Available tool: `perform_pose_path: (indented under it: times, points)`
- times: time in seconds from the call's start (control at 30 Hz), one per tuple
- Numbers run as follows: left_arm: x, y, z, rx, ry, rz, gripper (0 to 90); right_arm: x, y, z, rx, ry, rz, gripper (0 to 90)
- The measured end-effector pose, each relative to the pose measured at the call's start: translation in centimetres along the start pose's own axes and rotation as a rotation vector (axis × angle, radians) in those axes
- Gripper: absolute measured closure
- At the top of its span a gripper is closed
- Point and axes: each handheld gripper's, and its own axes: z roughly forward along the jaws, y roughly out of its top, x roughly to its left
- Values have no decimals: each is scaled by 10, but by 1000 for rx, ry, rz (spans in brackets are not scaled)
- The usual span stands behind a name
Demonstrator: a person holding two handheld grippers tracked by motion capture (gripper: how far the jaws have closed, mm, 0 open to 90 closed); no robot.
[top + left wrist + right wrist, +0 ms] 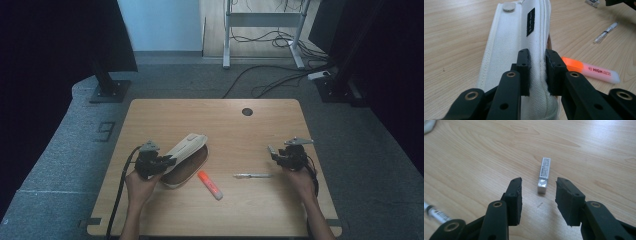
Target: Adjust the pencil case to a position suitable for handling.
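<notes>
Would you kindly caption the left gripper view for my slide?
Left tongs clamp the white pencil case's edge, orange highlighter alongside.

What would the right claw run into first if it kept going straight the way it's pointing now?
Probably the small white eraser in its printed paper sleeve, lying on the wooden table just ahead of the open right claw and lined up with the gap. Depth is hard to judge.
</notes>
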Motion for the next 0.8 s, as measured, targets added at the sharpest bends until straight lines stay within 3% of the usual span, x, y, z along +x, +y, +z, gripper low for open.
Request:
perform_pose_path:
  times: [0.37,0.6,0.8]
  points:
    - [-1,0,1,4,-1,9,749,-3,3,14,28,-13,-9,609]
    - [-2,0,2,5,-1,12,749,0,4,21,43,-36,-30,682]
    - [-2,0,2,7,-1,16,748,-1,5,27,53,-27,-27,759]
